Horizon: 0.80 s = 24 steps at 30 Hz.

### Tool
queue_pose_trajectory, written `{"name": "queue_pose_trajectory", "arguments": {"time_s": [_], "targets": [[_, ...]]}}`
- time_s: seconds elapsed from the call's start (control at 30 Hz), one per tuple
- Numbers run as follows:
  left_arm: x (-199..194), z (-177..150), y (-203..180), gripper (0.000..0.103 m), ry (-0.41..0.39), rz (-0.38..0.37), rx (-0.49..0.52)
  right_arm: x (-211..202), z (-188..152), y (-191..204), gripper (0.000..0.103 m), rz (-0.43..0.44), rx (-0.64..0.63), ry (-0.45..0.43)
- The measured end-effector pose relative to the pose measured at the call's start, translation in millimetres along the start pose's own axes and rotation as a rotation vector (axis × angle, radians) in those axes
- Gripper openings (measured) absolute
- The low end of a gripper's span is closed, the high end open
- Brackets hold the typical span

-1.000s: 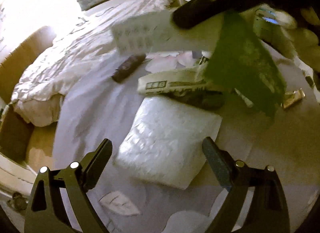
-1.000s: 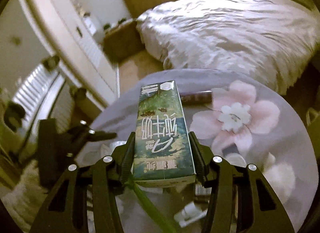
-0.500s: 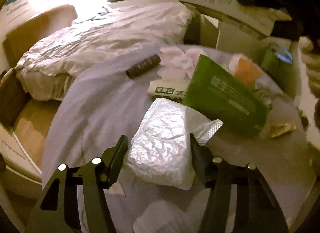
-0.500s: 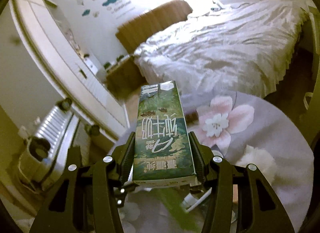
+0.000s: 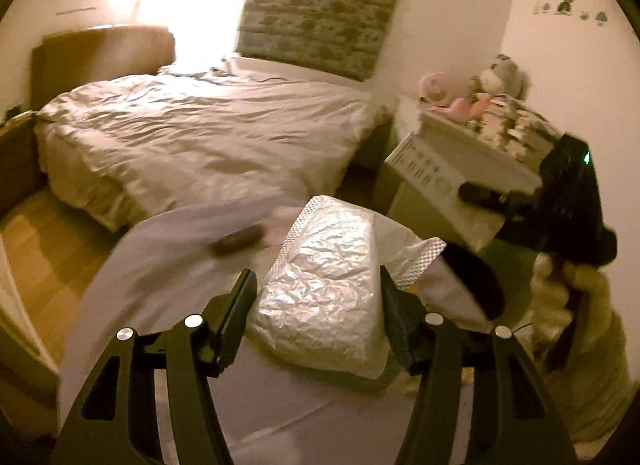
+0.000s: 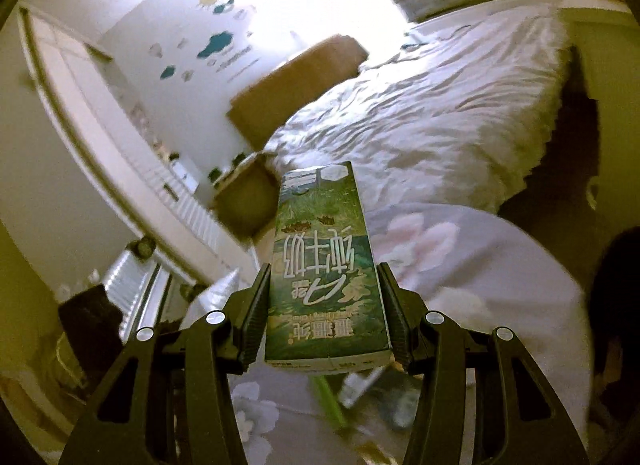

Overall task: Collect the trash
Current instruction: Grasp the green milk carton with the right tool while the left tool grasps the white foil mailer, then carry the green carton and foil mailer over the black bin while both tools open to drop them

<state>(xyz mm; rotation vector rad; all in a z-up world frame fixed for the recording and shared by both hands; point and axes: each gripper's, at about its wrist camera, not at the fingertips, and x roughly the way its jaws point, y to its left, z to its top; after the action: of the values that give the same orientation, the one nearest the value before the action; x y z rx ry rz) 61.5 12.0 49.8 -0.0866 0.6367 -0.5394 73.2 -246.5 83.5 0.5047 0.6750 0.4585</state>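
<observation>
silver foil packet fills left view; right shows milk carton.

Left wrist view sits just behind its black two-finger gripper, angled down over the round pale floral-cloth table toward the rumpled white bed. Right wrist view likewise rides behind its gripper, facing the same bed and table, rolled sideways. Both close-range.

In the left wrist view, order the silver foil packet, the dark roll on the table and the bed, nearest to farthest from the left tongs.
1. Silver foil packet, gripped in the left tongs.
2. Dark roll, on the table, up-left of the packet.
3. Bed, across the room behind the table.
</observation>
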Motion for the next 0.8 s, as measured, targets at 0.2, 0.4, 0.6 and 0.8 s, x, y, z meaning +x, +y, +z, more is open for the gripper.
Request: {"name": "queue_pose_trajectory", "arguments": {"time_s": [0.2,0.4,0.6,0.8], "targets": [[57.0,16.7,-78.3,0.059,0.023,-0.123,0.038,-68.3,-3.3,-60.5,0.052,-0.110,0.091,-0.099],[110.9,16.8,-153.5,0.059,0.078,-0.243,0.083,-124.8,-15.5,-116.3,0.052,-0.215,0.181,-0.177],[147.3,13.6,-200.4,0.059,0.123,-0.300,0.124,-155.1,-31.9,-164.0,0.052,-0.297,0.260,-0.214],[178.7,12.3,-222.9,0.060,0.168,-0.299,0.139,-161.6,-44.5,-204.8,0.052,-0.337,0.325,-0.211]]}}
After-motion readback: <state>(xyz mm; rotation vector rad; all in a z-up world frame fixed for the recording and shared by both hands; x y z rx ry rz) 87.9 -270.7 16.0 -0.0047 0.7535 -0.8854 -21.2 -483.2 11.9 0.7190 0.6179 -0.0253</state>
